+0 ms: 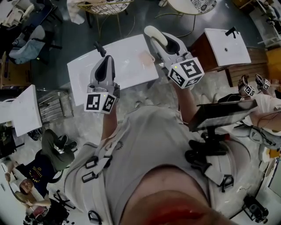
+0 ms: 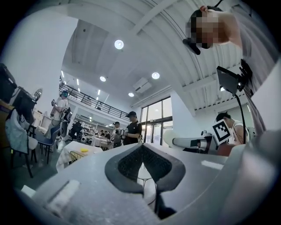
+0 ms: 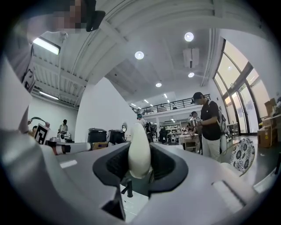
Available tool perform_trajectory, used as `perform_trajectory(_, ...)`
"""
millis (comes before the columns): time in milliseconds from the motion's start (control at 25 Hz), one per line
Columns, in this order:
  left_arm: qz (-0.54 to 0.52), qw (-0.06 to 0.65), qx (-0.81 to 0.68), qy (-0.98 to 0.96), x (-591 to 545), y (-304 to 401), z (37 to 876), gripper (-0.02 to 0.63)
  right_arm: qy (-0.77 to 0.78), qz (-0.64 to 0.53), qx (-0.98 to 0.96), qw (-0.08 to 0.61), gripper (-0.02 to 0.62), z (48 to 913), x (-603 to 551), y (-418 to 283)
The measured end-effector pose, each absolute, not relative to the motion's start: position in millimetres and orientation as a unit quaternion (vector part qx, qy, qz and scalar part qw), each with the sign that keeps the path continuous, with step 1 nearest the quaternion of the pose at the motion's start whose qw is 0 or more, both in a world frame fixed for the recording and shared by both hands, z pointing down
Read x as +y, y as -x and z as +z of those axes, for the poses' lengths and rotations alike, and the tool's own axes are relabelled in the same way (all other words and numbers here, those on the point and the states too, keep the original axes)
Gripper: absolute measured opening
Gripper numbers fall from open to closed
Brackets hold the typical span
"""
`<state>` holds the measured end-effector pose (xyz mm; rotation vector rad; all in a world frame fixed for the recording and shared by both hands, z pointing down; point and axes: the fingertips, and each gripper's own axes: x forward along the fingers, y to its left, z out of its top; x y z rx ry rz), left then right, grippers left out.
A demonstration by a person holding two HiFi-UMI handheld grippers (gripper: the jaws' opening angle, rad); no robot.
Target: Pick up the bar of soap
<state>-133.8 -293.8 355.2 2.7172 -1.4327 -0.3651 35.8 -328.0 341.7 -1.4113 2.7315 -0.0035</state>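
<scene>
The bar of soap (image 1: 155,33) is a white, smooth oval that stands on end between the jaws of my right gripper (image 1: 163,43), which is shut on it. In the right gripper view the soap (image 3: 139,148) sticks up from between the black pads (image 3: 115,166) against the ceiling. My left gripper (image 1: 106,60) is raised beside it on the left; its pads (image 2: 127,165) meet at the tip with nothing held. Both grippers hover above a white washbasin (image 1: 127,70).
The basin carries a black tap (image 1: 100,47) and a pale pink patch (image 1: 145,59). A second white basin (image 1: 226,46) stands to the right and a white panel (image 1: 22,110) to the left. A yellow wire chair (image 1: 105,8) is behind. People stand in the hall (image 3: 210,125).
</scene>
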Motion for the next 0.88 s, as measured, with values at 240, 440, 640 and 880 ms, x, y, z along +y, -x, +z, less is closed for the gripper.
perform_trajectory(240, -0.121, 0.027, -0.469, -0.875, -287.8, 134.9, 359.2, -0.006, 0.457, -0.009, 0.889, 0.037, 0.12, 344.5, -328.9, -39.2)
perform_trajectory(440, -0.12, 0.026, -0.472, -0.873, -288.1, 137.5, 356.3, -0.006, 0.453, -0.015, 0.891, 0.032, 0.12, 346.3, -337.5, -37.6)
perform_trajectory(640, -0.117, 0.032, -0.476, -0.871, -287.7, 145.6, 360.6, -0.006, 0.444, -0.02, 0.895, -0.013, 0.12, 372.4, -367.0, -25.2)
perform_trajectory(880, -0.113, 0.033, -0.491, -0.863, -281.5, 160.6, 365.2, -0.006, 0.422, -0.068, 0.896, -0.124, 0.12, 476.7, -437.4, -9.9)
